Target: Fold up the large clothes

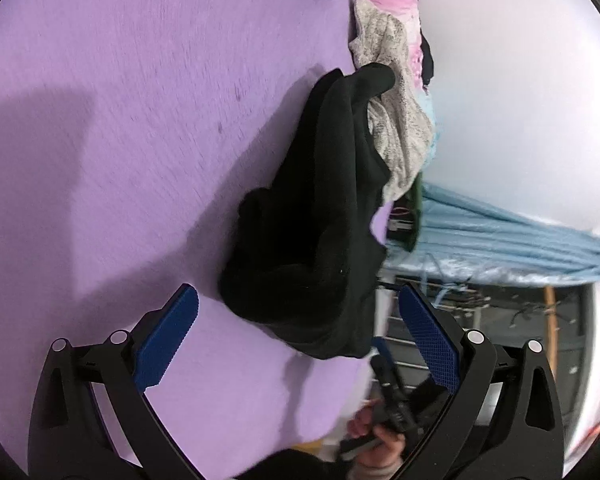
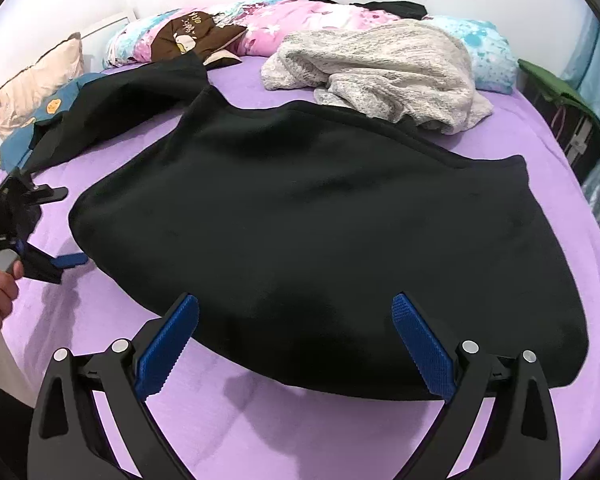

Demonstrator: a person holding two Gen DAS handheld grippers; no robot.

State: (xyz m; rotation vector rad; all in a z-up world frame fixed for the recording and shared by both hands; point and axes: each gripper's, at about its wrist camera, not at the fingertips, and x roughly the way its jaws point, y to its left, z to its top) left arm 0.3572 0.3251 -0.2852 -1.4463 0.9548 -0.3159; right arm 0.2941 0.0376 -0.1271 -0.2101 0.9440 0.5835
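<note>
A large black garment (image 2: 320, 232) lies spread on the purple bed sheet (image 2: 284, 436); one sleeve (image 2: 112, 112) runs off to the far left. My right gripper (image 2: 296, 312) is open, its blue pads just over the garment's near edge. My left gripper (image 1: 298, 300) is open, with the black garment (image 1: 320, 220) seen edge-on just ahead of it. The left gripper also shows at the left edge of the right wrist view (image 2: 66, 258), beside the garment's left edge. The right gripper shows low in the left wrist view (image 1: 384, 364), held by a hand.
A grey knitted garment (image 2: 384, 68) lies crumpled behind the black one. A pink and blue floral quilt (image 2: 300, 16), a brown garment (image 2: 196, 36) and a pillow (image 2: 36, 80) line the back. A dark crate with green cloth (image 2: 568, 120) stands at the right of the bed.
</note>
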